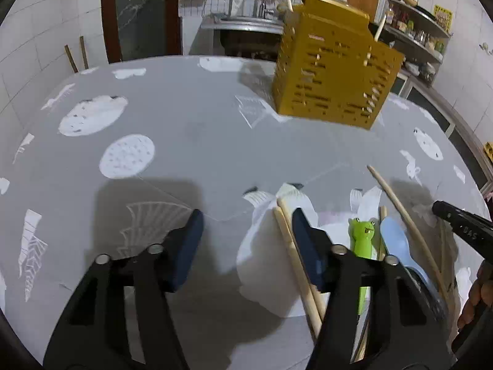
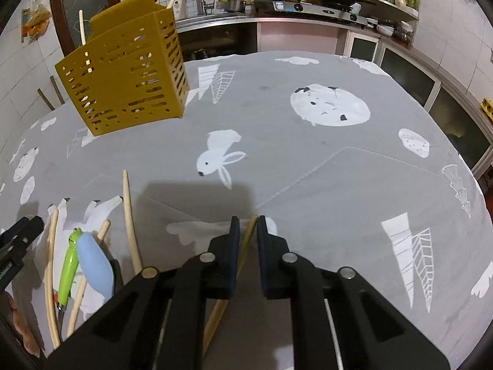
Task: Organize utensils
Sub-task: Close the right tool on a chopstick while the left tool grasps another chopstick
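The right tool is closed on a single wooden chopstick, pinched close to its far tip. The left tool stands open over bare cloth, nothing between its pads, with two chopsticks just outside its right finger. More chopsticks, a green frog-handled utensil and a pale blue spoon lie loose near the person. The yellow slotted holder stands far across the desk, well apart.

With so little stick gripped, it may pivot or slip out when lifted. The grey printed cloth looks soft and creased, so sticks could roll. A kitchen counter, stove and shelves lie beyond.
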`<state>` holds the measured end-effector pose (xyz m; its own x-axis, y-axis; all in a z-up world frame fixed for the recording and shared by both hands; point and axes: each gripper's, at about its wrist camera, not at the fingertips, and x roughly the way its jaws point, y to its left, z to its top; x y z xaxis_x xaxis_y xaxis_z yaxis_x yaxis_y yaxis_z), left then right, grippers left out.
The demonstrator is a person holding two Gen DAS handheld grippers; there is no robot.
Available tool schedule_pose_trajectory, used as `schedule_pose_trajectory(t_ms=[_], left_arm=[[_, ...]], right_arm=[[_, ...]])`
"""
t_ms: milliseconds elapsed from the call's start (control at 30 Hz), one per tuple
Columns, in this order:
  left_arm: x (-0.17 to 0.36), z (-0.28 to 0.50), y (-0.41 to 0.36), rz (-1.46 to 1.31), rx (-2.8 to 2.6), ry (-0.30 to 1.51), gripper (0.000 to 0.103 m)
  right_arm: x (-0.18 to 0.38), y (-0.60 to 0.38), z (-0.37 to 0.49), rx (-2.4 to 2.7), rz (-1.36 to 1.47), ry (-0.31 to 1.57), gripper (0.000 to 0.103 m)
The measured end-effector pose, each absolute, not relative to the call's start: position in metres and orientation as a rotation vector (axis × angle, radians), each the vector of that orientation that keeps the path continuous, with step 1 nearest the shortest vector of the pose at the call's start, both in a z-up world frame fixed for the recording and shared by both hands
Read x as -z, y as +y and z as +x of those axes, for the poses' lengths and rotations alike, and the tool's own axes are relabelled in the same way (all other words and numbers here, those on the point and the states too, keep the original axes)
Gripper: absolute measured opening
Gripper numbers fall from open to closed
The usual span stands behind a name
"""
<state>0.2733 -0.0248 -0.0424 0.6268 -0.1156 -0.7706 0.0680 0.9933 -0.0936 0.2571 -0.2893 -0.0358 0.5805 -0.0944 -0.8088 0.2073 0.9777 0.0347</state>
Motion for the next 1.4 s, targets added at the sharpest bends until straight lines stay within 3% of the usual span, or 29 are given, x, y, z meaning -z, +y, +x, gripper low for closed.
schedule_pose_trajectory(t_ms=[600, 700, 900, 1033, 1400], left_arm=[[0.048, 0.273, -0.042, -0.008, 0.110, 0.939, 0.044], [0.048, 0.275, -0.042, -0.018, 0.135, 0.969, 0.034], [0.050, 0.282, -0.066, 0.066, 0.118, 0.993, 0.025], [0.048, 0.291, -0.069, 0.057, 0.145, 1.027, 0.008], [0.039, 0.294, -0.060, -0.014, 0.148, 1.000, 0.004]], right_arm=[[0.041, -0.291, 0.253, 0.165, 0.134, 0.930, 0.012], [0.040, -0.291, 0.252, 0.159, 0.138, 0.935, 0.012], [0.041, -0.289, 0.260, 0.176, 0.133, 0.957, 0.011], [0.040, -0.292, 0.267, 0.185, 0.160, 0.980, 0.010], [0.014, -0.301, 0.254, 0.160, 0.228, 0.860, 0.008]])
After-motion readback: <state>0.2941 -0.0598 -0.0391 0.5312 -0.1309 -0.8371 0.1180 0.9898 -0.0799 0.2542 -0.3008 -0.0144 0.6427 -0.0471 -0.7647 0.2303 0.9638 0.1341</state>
